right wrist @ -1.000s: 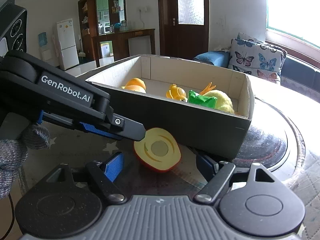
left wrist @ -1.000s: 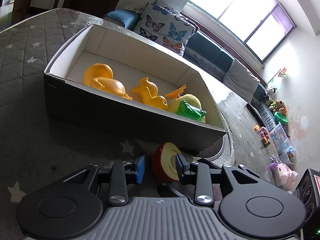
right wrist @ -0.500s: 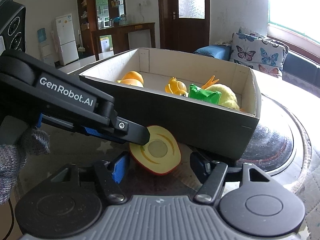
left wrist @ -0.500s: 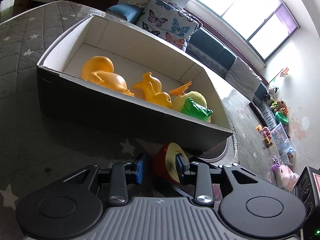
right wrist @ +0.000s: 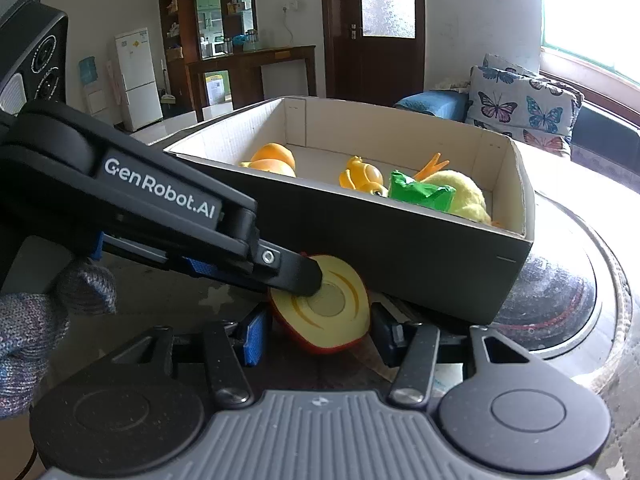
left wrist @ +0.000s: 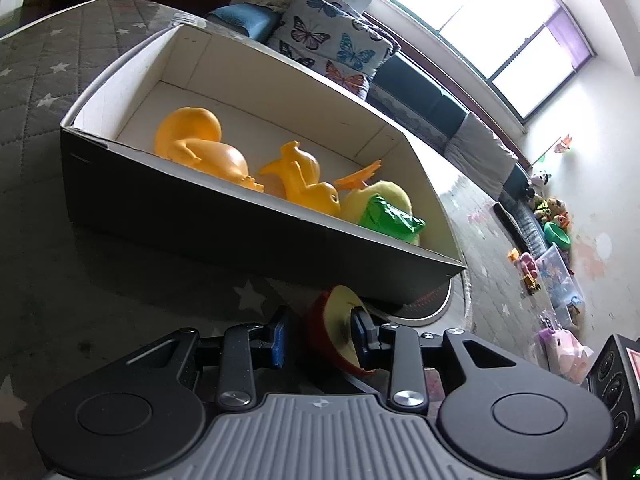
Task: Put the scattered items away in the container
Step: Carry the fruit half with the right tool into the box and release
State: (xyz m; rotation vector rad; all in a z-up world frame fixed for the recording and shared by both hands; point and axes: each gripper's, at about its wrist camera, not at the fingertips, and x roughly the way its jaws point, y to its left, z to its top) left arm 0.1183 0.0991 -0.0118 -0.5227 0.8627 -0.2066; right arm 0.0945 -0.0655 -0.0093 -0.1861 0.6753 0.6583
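A toy half apple (left wrist: pixel 334 330) (right wrist: pixel 326 308), red skin with a yellow cut face, lies on the table just in front of the black cardboard box (left wrist: pixel 224 224) (right wrist: pixel 440 264). My left gripper (left wrist: pixel 320 334) has its jaws around the apple; one finger touches the cut face, the other stands a little off the skin. My right gripper (right wrist: pixel 320 330) has closed in on both sides of the same apple, pads touching or nearly so. The left gripper's finger (right wrist: pixel 292 268) rests on the cut face in the right wrist view. The box holds orange toy ducks (left wrist: pixel 204 152), a yellow plush (right wrist: pixel 464 196) and a green toy (left wrist: pixel 390 220).
The table has a grey quilted star cover (left wrist: pixel 48 80) and a round black hob plate (right wrist: pixel 560 292) under the box's right end. A butterfly cushion (left wrist: pixel 336 44) and sofa lie behind. Toys litter the floor (left wrist: pixel 552 272) at the right.
Both grippers have narrowed around the half apple. The right gripper's fingers, wide apart a second ago, now flank it closely. Both cameras moved a little closer to the box.
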